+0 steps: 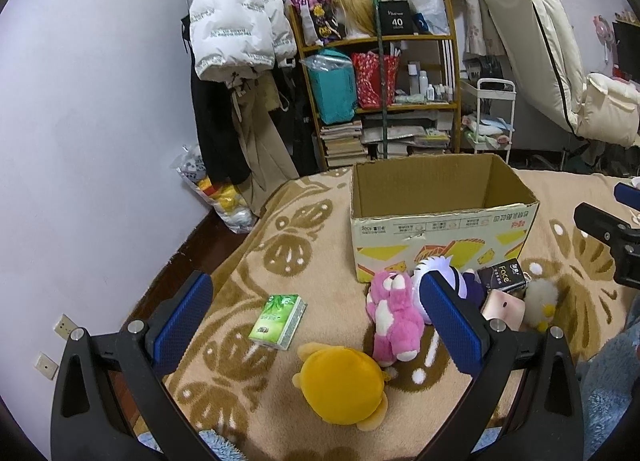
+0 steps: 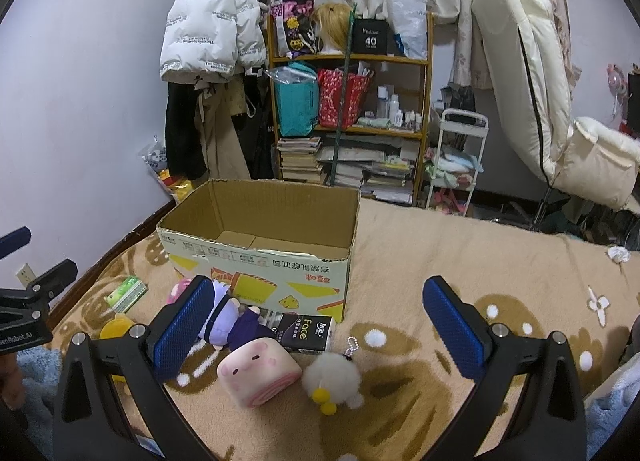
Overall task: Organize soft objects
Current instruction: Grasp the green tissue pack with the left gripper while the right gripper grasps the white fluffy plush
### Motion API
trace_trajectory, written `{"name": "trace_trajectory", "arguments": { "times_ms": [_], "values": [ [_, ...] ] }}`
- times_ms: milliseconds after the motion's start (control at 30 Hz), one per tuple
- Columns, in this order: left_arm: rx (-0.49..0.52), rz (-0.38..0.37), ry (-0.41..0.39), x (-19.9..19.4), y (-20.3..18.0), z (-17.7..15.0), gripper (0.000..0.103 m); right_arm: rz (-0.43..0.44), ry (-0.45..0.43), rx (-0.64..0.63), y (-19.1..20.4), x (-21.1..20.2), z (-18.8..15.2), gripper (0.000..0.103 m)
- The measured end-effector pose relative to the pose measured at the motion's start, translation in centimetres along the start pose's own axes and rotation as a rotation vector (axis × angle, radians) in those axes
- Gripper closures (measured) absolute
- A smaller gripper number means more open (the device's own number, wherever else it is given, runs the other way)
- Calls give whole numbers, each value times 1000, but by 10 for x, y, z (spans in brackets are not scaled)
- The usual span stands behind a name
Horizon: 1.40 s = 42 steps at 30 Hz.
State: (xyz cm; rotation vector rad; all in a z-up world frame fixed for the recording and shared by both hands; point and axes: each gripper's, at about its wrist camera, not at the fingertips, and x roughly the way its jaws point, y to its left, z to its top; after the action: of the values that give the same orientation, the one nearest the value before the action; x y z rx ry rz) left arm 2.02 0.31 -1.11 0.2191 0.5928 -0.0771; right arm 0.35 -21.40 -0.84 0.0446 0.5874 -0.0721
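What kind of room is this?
Most likely a lived-in bedroom: a blanket covers what looks like a bed, a puffy jacket hangs by the wall, and a cluttered shelf holds books and bottles.

1. One cardboard box (image 1: pixel 440 221), open-topped, toward the blanket's far edge.
2. Five plush toys near the blanket's front edge: yellow plush (image 1: pixel 340 385), pink plush (image 1: pixel 394 317), purple-clad doll (image 2: pixel 236 323), pink roll plush (image 2: pixel 258 375), grey fluffy chick (image 2: pixel 332 383).
3. Two tissue packs: green pack (image 1: pixel 278 321), black pack (image 2: pixel 306 333); others may lie hidden.
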Motion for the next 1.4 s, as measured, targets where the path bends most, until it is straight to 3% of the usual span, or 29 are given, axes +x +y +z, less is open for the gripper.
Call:
{"name": "trace_trajectory", "arguments": {
  "times_ms": [367, 767, 1400],
  "values": [
    [1, -16, 84, 34, 9, 23, 1, 47, 75, 6, -4, 21, 22, 0],
    [43, -7, 223, 101, 26, 39, 1, 62, 205, 29, -13, 57, 25, 0],
    [-63, -48, 546, 215, 58, -13, 1, 87, 493, 71, -28, 126, -19, 0]
  ]
}}
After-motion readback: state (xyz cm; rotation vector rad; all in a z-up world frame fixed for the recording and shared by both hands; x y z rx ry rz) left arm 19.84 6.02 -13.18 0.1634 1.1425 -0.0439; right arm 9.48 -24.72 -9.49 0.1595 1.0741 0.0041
